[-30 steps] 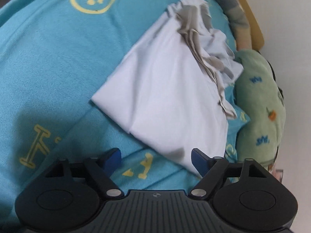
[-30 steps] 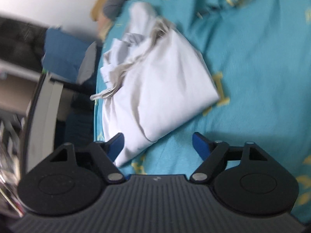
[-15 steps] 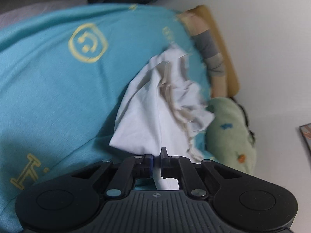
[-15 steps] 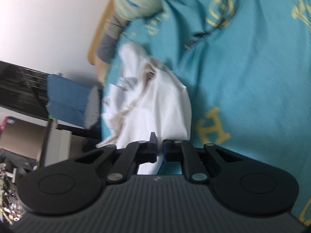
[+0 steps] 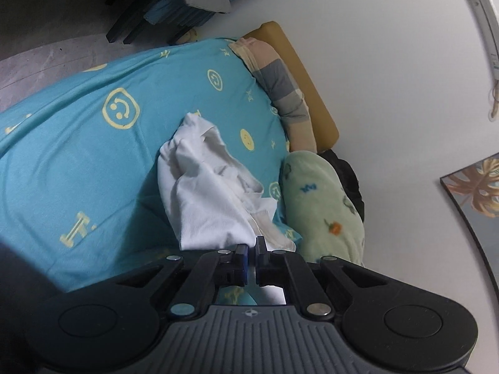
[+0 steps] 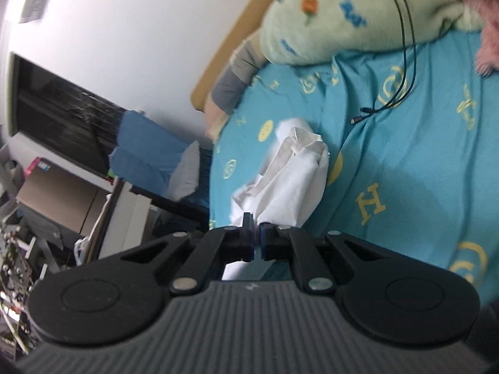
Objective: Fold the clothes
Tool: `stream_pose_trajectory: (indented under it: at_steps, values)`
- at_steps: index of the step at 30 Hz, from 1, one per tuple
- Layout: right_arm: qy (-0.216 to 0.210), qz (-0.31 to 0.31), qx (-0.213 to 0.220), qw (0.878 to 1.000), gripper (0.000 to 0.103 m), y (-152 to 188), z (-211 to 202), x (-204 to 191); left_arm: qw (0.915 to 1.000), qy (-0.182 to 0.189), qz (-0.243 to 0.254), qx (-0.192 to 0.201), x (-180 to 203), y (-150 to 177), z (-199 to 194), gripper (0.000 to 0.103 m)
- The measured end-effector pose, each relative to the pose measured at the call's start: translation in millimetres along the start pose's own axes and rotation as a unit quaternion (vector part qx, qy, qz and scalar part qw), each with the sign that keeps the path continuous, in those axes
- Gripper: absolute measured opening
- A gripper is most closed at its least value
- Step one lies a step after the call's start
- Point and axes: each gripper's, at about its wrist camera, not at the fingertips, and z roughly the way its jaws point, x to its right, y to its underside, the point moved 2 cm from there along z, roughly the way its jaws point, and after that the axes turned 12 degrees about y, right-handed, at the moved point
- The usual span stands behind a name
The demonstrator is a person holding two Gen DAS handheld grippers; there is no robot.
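White cloth — a shirt (image 5: 205, 199) — hangs bunched and creased in the left wrist view, its near edge running down between the closed fingers of the left gripper (image 5: 252, 260), which is clamped on it. The pinched part itself is hidden behind the black finger arms; a pale strip of fabric shows through the gap below them. The far end of the shirt rests on a turquoise bedsheet (image 5: 78, 162) printed with yellow smiley faces and letters. Just right of the shirt lies a green pillow (image 5: 321, 205), its lower end cut off by the gripper body. Beyond it, a striped pillow (image 5: 280, 93) lies against a tan headboard (image 5: 299, 71). A framed picture (image 5: 474, 193) is cropped at the right edge. The lower left corner is dark and unreadable.

Right wrist view — softer, partly blurred. The right gripper (image 6: 255, 241) is likewise shut tight on the shirt (image 6: 293, 187), which rises from the pinch toward a folded collar at its far end; the held edge is again covered by the fingers. Only this view shows a thin black cable (image 6: 402, 62) trailing across the green pillow (image 6: 327, 15) onto the bedsheet (image 6: 421, 171), a pink fuzzy edge at the top right, and the cluttered room off the bed's left side: a blue chair (image 6: 146, 149) and a cardboard box (image 6: 59, 199), details smeared.
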Motion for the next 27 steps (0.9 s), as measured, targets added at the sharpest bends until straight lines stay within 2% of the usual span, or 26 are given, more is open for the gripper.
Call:
stream_pose_trajectory:
  at_steps: [7,10,12,18,22,27]
  values:
    - [-0.01,-0.01,0.009,1.0,0.007,30.3,-77.9,9.8,0.9997,0.016,-0.007,-0.014,2.1,51.2,-70.9,0.004]
    - [-0.007,-0.005,0.01,1.0,0.007,37.3,-96.0,16.4,0.9996,0.02,-0.013,-0.017,5.2,58.4,-79.8,0.004]
    - [-0.002,0.007,0.005,1.0,0.007,31.4,-93.9,12.2,0.9995,0.02,-0.015,-0.017,9.0,58.6,-80.4,0.004]
    - [0.004,0.003,0.01,1.0,0.007,-12.2,-54.0,-24.8,0.9998,-0.003,-0.021,-0.004,25.9,12.6,-29.6,0.004]
    - [0.02,0.014,-0.001,1.0,0.008,-46.5,-0.6,-41.4,0.9993,-0.028,-0.025,0.0,21.7,-22.8,23.4,0.004]
    - [0.044,0.025,-0.021,0.998,0.009,-81.0,74.7,-45.7,0.9985,-0.054,-0.007,0.0,7.0,-56.9,94.7,0.005]
